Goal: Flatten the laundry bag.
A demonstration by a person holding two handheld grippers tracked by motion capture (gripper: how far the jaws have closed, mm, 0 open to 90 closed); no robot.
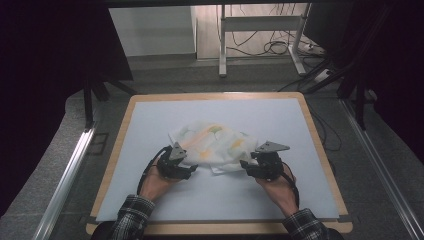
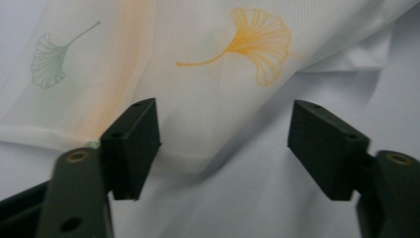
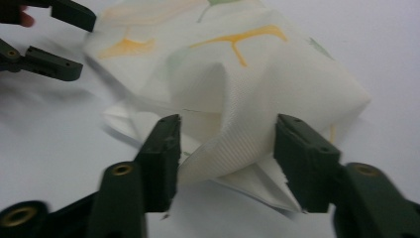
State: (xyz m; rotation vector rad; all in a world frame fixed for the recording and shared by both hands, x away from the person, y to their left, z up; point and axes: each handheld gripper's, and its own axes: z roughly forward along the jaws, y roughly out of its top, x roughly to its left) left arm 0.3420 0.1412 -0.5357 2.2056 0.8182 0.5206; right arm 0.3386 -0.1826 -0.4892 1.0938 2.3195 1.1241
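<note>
A white cloth point(image 1: 215, 145) printed with orange and green ginkgo leaves lies crumpled in the middle of the pale mat point(image 1: 150, 200). My left gripper point(image 1: 192, 169) sits at the cloth's near left edge. In the left gripper view its jaws stand apart point(image 2: 225, 144), with the cloth's hem point(image 2: 208, 74) running in between them and untouched. My right gripper point(image 1: 245, 166) is at the near right corner. In the right gripper view its jaws point(image 3: 228, 148) straddle a raised fold of the cloth point(image 3: 237, 84) without pinching it. The left gripper point(image 3: 69, 39) shows at the top left of that view.
The mat covers a wooden table point(image 1: 320, 150), with bare mat in front of and behind the cloth. Beyond the far edge stand a white desk frame point(image 1: 222, 45) and floor cables point(image 1: 275, 47). Metal rails point(image 1: 67, 170) run along both sides.
</note>
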